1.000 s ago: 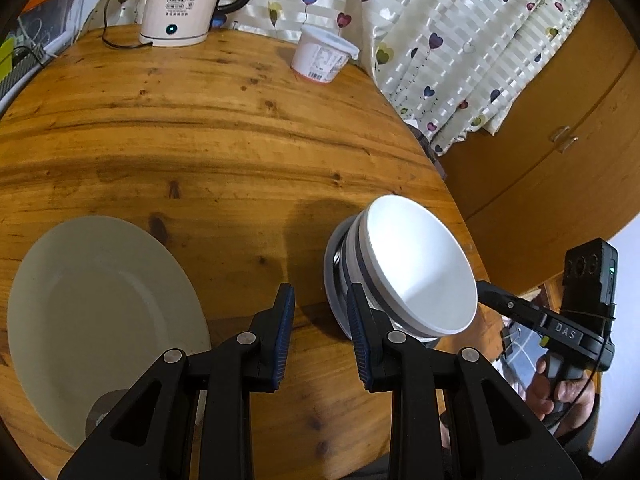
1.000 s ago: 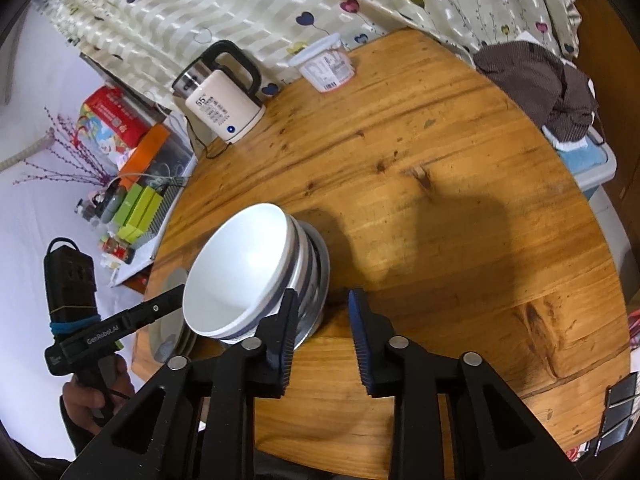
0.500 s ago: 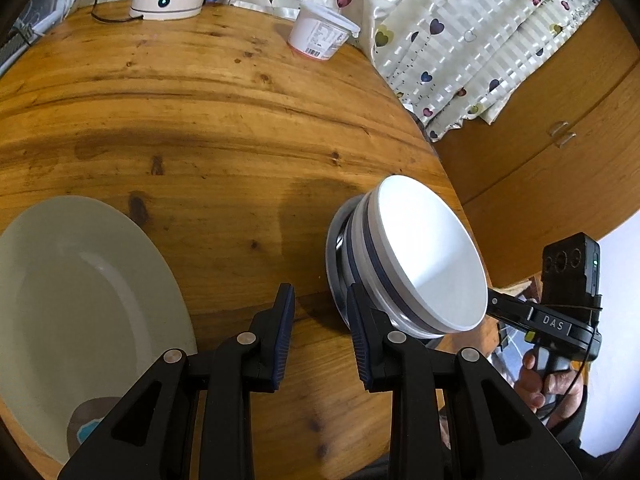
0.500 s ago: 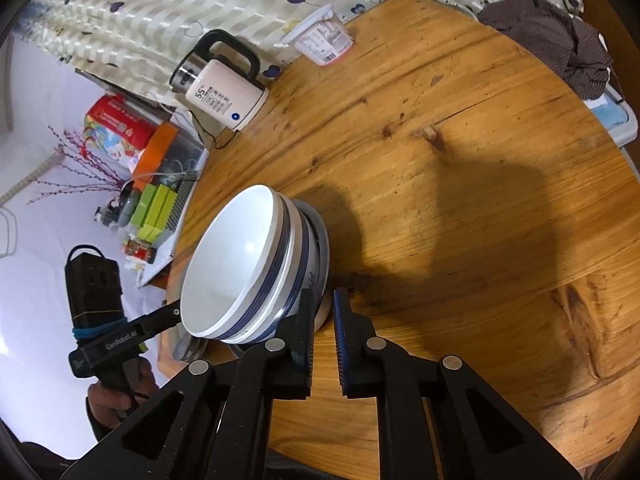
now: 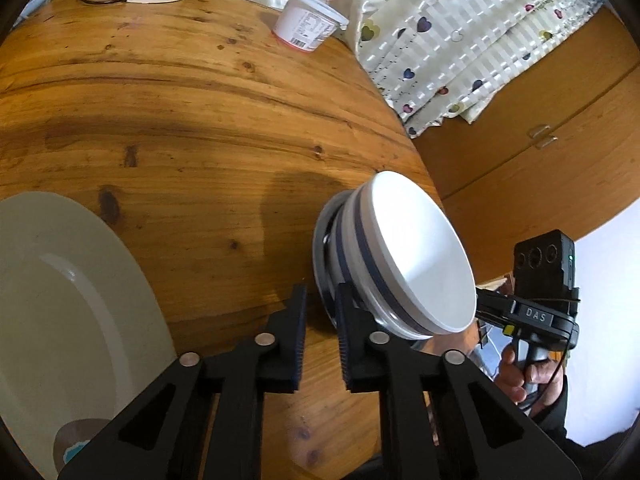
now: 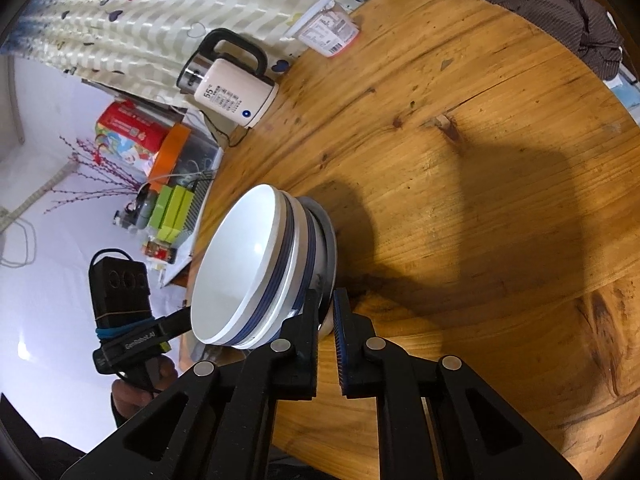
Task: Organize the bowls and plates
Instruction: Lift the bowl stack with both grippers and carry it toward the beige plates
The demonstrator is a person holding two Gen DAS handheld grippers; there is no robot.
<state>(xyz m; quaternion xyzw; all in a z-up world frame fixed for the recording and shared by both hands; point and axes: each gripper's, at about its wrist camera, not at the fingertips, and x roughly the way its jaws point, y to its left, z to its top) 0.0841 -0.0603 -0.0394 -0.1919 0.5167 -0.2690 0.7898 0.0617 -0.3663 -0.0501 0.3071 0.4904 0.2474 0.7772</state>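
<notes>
A stack of white bowls with blue bands (image 5: 416, 260) sits on a grey plate (image 5: 320, 256) and is lifted and tilted over the wooden table (image 5: 180, 120). My left gripper (image 5: 320, 320) is shut on the plate's near rim. My right gripper (image 6: 326, 316) is shut on the opposite rim of the same grey plate (image 6: 330, 248), with the bowl stack (image 6: 248, 272) just left of its fingers. A large cream plate (image 5: 68, 308) lies on the table at the left of the left wrist view.
A white kettle (image 6: 232, 92) and a plastic tub (image 6: 328, 32) stand at the far side of the table by the heart-print curtain (image 5: 460, 32). A brown cloth (image 6: 560, 12) lies past the table's far right edge. A wooden cabinet (image 5: 560, 140) stands right of the table.
Both grippers have closed in on the grey plate's rim. The stack has tilted further and risen off the table. The left view has shifted forward, so the cream plate looks nearer.
</notes>
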